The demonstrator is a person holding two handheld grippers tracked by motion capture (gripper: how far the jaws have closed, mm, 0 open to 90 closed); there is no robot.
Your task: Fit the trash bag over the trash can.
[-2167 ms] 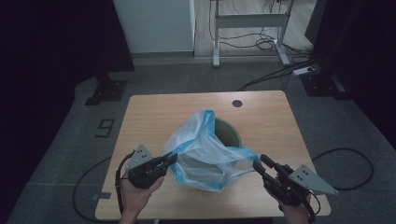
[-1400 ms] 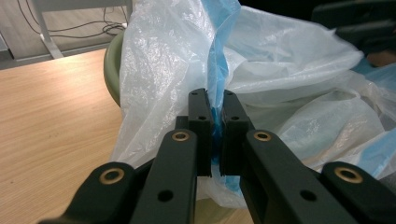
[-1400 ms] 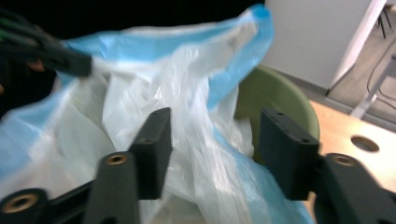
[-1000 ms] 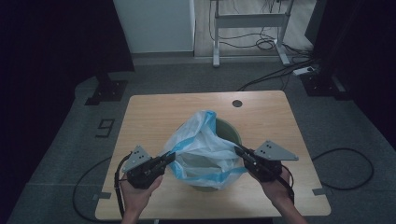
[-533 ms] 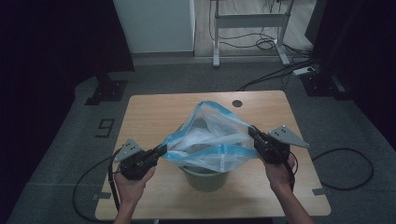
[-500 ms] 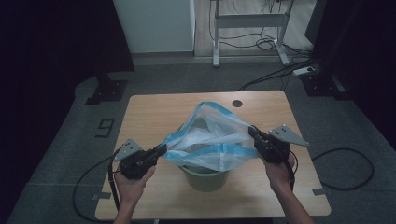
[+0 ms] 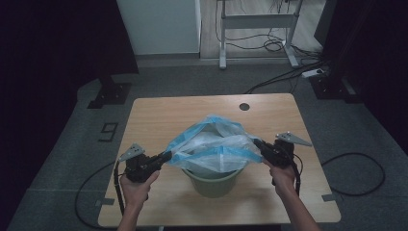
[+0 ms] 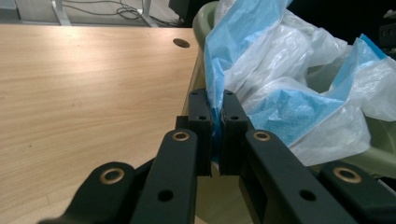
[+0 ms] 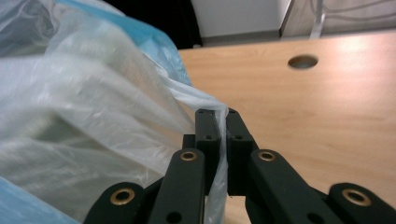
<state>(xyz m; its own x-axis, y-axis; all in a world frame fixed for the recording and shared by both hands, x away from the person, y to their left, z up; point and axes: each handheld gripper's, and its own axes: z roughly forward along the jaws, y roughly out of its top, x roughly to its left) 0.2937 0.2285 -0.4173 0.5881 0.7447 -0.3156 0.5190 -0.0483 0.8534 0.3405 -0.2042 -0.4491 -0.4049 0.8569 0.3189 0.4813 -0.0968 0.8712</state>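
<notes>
Bag stretched over bucket
Left gripper [image 7: 166, 156] and right gripper [image 7: 257, 143], jaws clamped on opposite edges of the blue-white plastic bag [image 7: 211, 147], spread it above the green bucket [image 7: 214, 182] near the table's [image 7: 159, 115] front edge.

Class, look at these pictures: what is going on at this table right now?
A person is fitting a blue and clear plastic bag into a green bin on a wooden table. The left claw pinches the bag's edge on one side, and the right claw pinches it on the other. The bag's mouth is stretched wide above the bin's rim, not yet folded over it.
</notes>
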